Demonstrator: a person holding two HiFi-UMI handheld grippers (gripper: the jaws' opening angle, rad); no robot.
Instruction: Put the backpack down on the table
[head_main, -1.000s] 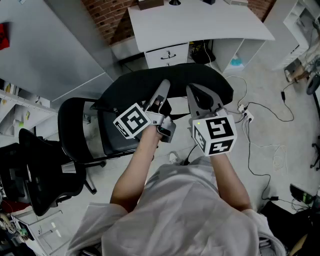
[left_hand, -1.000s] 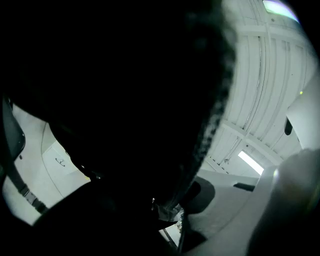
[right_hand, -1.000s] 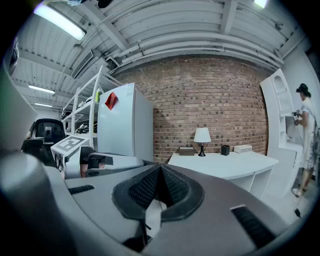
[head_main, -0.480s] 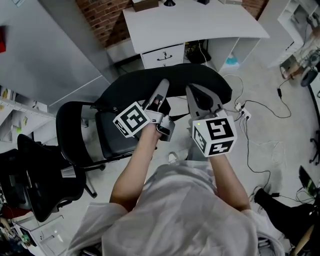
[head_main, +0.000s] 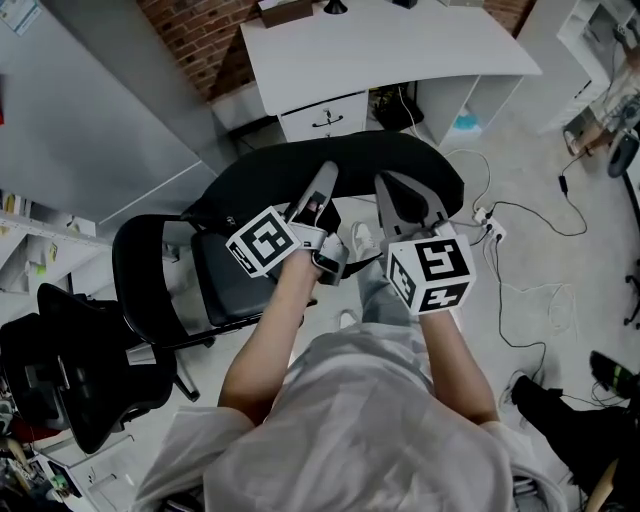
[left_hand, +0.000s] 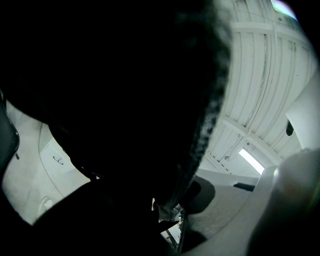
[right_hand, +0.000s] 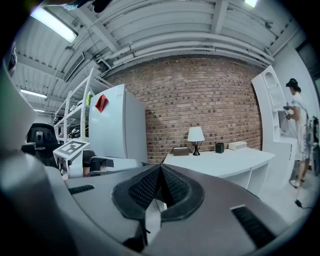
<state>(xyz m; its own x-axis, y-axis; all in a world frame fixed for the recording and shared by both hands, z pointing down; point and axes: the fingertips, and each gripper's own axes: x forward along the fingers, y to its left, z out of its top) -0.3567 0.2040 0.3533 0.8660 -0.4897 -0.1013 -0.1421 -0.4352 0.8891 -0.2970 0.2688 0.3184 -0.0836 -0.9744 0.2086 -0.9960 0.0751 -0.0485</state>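
Zero placement yet: black fabric backpack (head_main: 270, 175) clamped in left gripper (head_main: 322, 190), right gripper (head_main: 400, 195) closed on nothing visible, white table (head_main: 400, 50) ahead unreached.

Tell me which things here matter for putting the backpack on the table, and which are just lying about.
For the job: backpack, table.
Just lying about: chair, power strip, lamp, box.
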